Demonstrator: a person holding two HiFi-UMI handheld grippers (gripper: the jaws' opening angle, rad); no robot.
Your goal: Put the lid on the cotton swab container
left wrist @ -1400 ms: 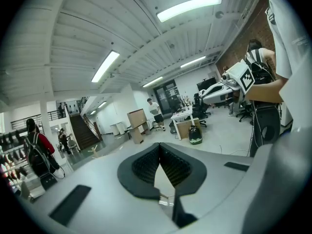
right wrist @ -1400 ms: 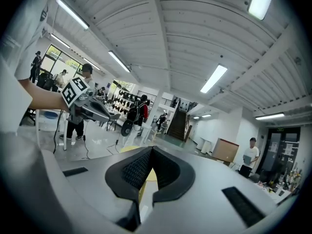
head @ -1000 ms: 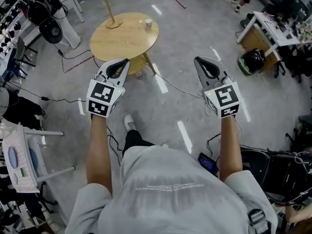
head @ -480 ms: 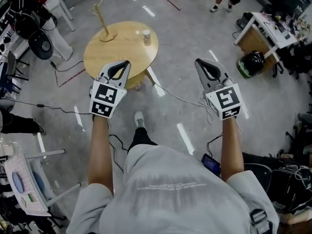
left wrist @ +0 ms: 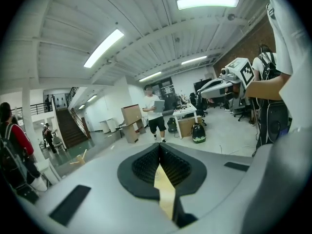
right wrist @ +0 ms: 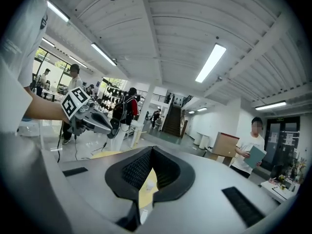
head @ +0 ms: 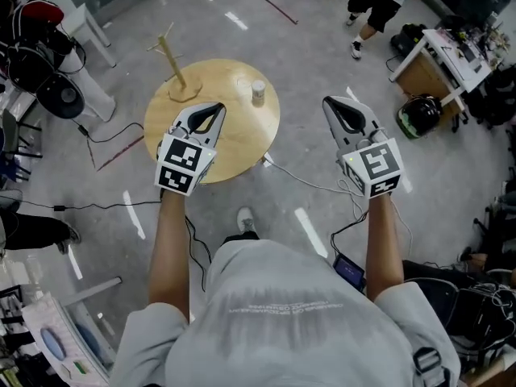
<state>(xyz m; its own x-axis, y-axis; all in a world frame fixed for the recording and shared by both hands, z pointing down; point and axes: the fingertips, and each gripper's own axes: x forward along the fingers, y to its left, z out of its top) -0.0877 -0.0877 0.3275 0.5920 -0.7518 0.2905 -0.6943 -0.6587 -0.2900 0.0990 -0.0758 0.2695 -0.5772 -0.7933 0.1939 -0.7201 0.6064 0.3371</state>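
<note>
left gripper (head: 214, 108), fingers closed and empty, over the round wooden surface (head: 242, 139); right gripper (head: 329, 103) likewise closed, empty, over the floor (head: 310, 51); cotton swab container (head: 258, 93) stands on the surface, apart from both

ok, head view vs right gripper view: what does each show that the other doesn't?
Head view only: the pale wooden post stand on the table, and the right gripper from outside, with its marker cube.
Right gripper view only: ceiling strip lights, a dark staircase, and this gripper's jaws close up, shut with nothing held.
Both: the round light wooden table, the small white cylindrical container on it, and the left gripper.
</note>
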